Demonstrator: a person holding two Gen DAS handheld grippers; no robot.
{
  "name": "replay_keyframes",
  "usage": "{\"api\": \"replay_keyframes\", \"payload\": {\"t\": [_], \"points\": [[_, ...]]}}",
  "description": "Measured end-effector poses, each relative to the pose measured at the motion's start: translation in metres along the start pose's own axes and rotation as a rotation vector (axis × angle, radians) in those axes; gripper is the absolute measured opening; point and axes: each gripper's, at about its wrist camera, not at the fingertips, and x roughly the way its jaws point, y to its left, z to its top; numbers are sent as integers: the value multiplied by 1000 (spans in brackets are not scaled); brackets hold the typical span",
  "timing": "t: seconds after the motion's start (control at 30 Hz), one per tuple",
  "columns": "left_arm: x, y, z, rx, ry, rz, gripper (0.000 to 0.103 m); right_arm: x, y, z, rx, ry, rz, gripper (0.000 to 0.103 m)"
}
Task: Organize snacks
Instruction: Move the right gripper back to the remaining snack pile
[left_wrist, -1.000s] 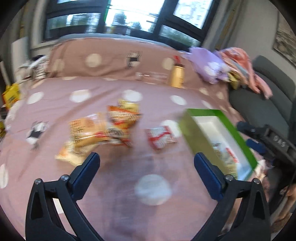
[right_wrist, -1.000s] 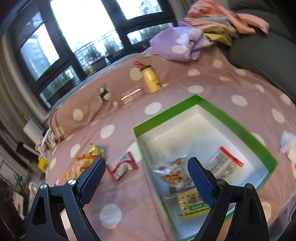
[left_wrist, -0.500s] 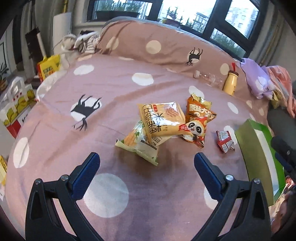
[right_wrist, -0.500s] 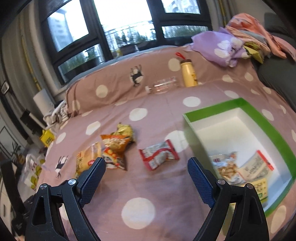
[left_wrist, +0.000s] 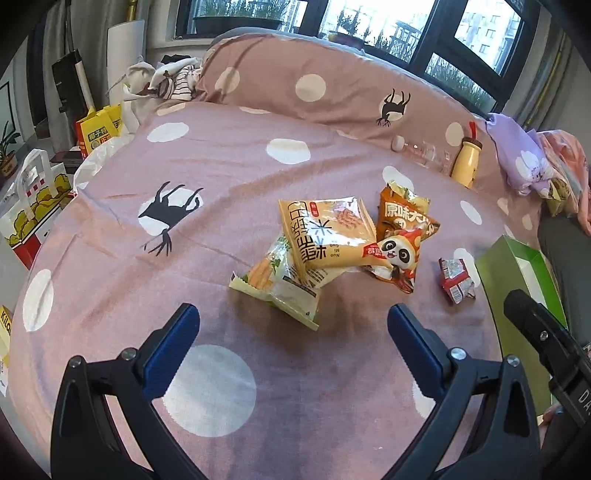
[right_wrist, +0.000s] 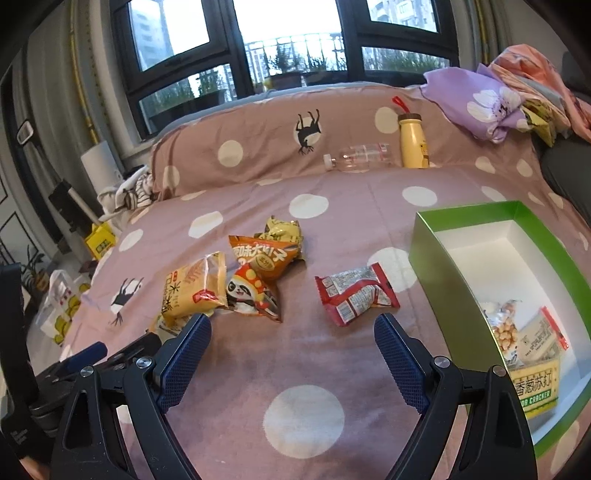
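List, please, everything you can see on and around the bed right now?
snack packets on bed: five, orange, yellow, green, red, loose on the spread
green box: one, white inside, right of the packets
packets in box: about three, near end
yellow bottle: one, upright by the pillow
clear bottle: one, lying beside it
bedspread: pink, white dots
clothes: purple and pink heap, far right
left gripper: open, empty
right gripper: open, empty

Five loose snack packets (right_wrist: 356, 295), roughly; one box (right_wrist: 436, 258); two bottles (right_wrist: 412, 142).
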Motion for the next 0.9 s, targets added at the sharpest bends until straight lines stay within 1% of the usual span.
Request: {"api": "replay_keyframes", "payload": {"t": [0.3, 0.43, 0.6, 0.73, 0.9], "points": [[2, 1, 0, -21, 18, -14, 102, 0, 2, -1, 16, -21, 61, 90], [0, 0, 0, -18, 8, -17, 102, 1, 4, -2, 24, -24, 81, 90], [4, 2, 0, -23, 21, -6, 102, 4, 6, -3, 21, -15, 77, 90], [2, 4, 1, -35, 17, -16, 102, 7, 5, -5, 28, -1, 82, 90], [4, 9, 2, -55, 31, -3, 102, 10, 5, -6, 33, 16, 68, 90]]}}
